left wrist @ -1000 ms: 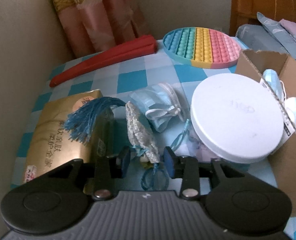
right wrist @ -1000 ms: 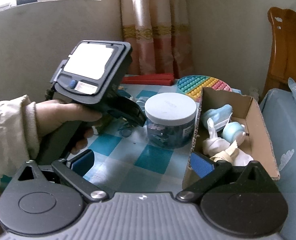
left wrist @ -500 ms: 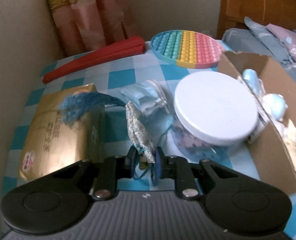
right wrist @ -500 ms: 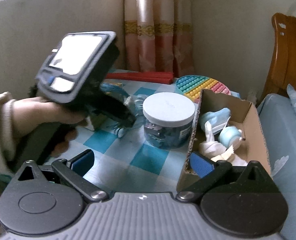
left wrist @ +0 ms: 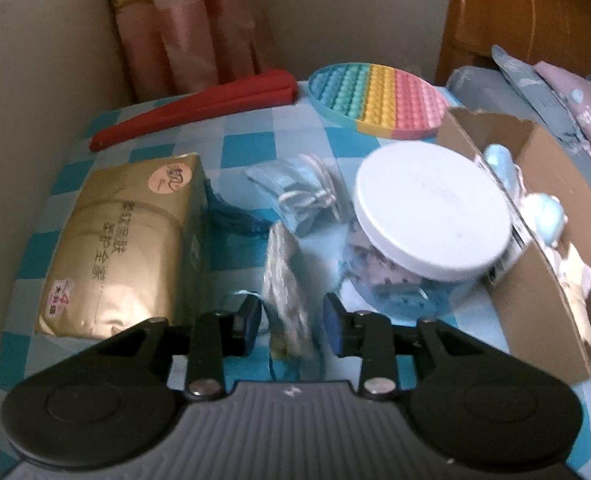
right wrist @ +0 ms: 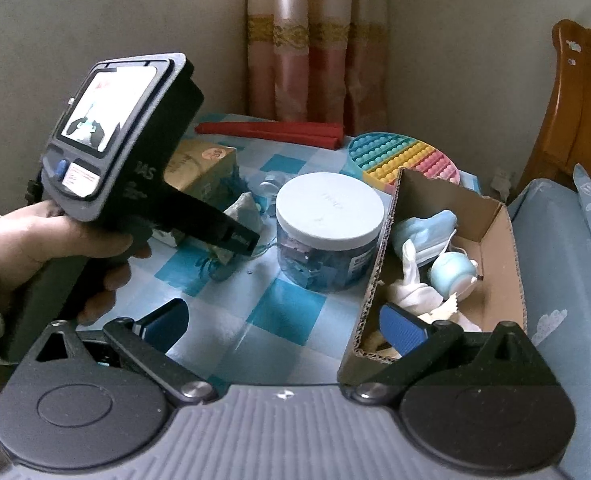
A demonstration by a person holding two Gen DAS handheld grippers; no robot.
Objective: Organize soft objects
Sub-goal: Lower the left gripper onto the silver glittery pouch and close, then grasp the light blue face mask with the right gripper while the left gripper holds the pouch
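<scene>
The desk [left wrist: 251,148] is checked in blue, pale blue and white. The tissue pack [left wrist: 123,248] is gold with dark characters and a pink round sticker. The pop mat [left wrist: 375,98] runs in teal, green, yellow, orange and pink stripes. The fan [left wrist: 199,108] is red, the jar lid [left wrist: 431,212] white, the box [right wrist: 491,248] brown, the curtain [right wrist: 315,40] pink with a gold band. The pads [right wrist: 401,326] are blue.

In the left wrist view we see the left gripper [left wrist: 291,326] with its blue pads apart, one on each side of a glittery sachet [left wrist: 285,280] (this part is blurred, so we cannot tell if the pads touch it). To the left lies a gold tissue pack [left wrist: 127,244], with a blue tassel [left wrist: 231,216] just beside it. To the right stands a white-lidded jar [left wrist: 431,216], next to a cardboard box [left wrist: 543,296] that holds soft toys. Behind them, a rainbow pop mat [left wrist: 379,98] and a red folded fan [left wrist: 199,106] rest on the checkered tablecloth [left wrist: 255,144].
</scene>
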